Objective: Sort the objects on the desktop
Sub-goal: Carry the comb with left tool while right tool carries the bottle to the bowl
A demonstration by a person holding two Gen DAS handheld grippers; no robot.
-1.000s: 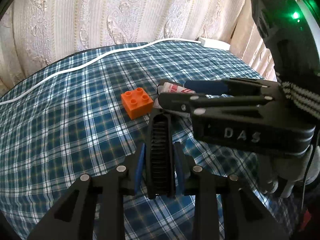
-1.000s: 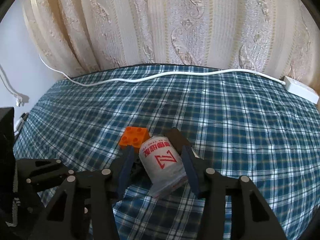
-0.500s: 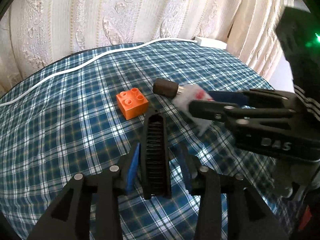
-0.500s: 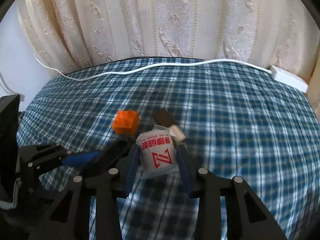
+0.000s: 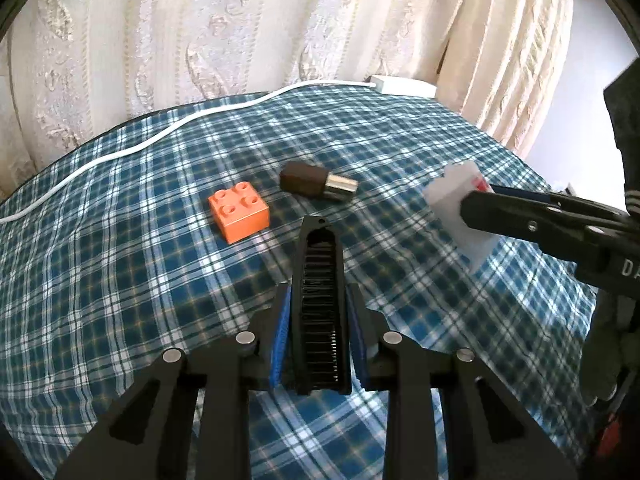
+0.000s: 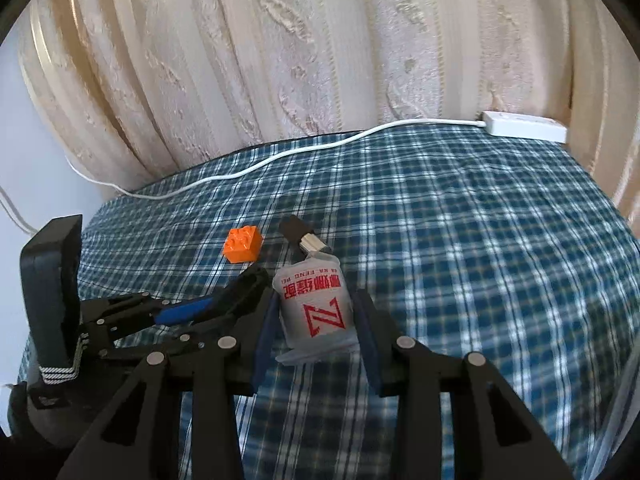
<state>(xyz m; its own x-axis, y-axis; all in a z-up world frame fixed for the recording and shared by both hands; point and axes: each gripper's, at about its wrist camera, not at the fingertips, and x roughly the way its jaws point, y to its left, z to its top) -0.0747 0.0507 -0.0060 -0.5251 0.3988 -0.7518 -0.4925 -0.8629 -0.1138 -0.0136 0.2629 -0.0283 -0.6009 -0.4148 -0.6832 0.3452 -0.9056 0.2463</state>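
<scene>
My left gripper (image 5: 319, 320) is shut on a long black comb-like clip (image 5: 319, 280) and holds it above the checked tablecloth. My right gripper (image 6: 316, 320) is shut on a white sachet with red print (image 6: 314, 304), lifted off the cloth; it also shows at the right of the left wrist view (image 5: 460, 208). An orange toy brick (image 5: 239, 210) and a dark brown and silver cylinder (image 5: 316, 182) lie on the cloth ahead of both grippers. The brick (image 6: 243, 244) and cylinder (image 6: 302, 236) also show in the right wrist view.
A white cable (image 6: 280, 156) runs along the table's far edge to a white adapter (image 6: 524, 128). Cream curtains (image 5: 280, 20) hang behind the table. The blue checked tablecloth (image 6: 480, 240) covers the whole table.
My right gripper lifted the sachet and drew back to the right, away from the brick, uncovering the cylinder. My left gripper with the black clip also rose slightly.
</scene>
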